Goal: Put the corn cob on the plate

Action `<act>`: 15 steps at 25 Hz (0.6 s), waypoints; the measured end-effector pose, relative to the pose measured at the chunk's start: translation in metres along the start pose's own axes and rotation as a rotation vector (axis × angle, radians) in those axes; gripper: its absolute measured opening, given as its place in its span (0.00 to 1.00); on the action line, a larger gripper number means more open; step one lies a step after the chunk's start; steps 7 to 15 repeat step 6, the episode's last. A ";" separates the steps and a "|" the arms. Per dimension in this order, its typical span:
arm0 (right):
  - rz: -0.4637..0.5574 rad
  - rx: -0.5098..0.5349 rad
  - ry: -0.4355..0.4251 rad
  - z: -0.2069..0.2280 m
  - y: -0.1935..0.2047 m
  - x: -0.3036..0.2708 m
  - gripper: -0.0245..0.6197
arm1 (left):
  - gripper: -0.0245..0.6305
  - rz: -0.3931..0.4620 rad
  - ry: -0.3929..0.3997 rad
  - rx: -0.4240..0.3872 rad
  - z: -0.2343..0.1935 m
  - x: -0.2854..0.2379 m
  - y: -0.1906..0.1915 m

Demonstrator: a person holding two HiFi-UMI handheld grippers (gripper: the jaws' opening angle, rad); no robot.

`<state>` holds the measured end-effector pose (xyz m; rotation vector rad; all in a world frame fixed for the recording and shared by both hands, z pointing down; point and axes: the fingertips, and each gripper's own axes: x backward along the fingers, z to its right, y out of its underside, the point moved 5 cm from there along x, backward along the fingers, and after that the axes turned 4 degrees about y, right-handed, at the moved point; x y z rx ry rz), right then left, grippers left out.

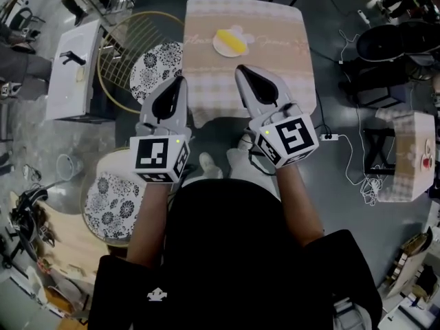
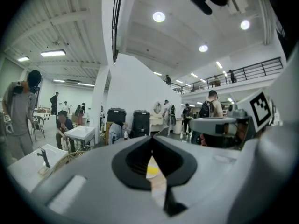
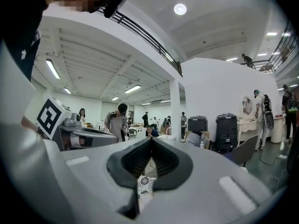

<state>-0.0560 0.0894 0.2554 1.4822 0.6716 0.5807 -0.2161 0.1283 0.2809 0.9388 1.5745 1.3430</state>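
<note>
**A:** Any words to read here?

**B:** Only faint cursive on the tablecloth point(image 1: 206, 67), at nine and three o'clock of the plate point(image 1: 218, 45). It is too small to make out.

**A:** And the cubes?

**B:** The left cube point(image 1: 157, 158) and the right cube point(image 1: 292, 137) bear black-and-white square code markers, with no letters or numbers.

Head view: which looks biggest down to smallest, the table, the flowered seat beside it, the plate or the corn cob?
1. table
2. flowered seat
3. plate
4. corn cob, lying on the plate
</note>
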 end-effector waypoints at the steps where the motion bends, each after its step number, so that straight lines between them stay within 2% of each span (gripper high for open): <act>1: 0.001 0.003 -0.003 0.000 0.000 0.002 0.04 | 0.05 0.001 0.003 -0.002 0.003 0.000 -0.001; 6: 0.005 0.013 -0.021 0.004 -0.002 0.016 0.04 | 0.05 0.012 0.005 -0.013 0.021 -0.004 -0.007; 15: 0.005 0.013 -0.021 0.004 -0.002 0.016 0.04 | 0.05 0.012 0.005 -0.013 0.021 -0.004 -0.007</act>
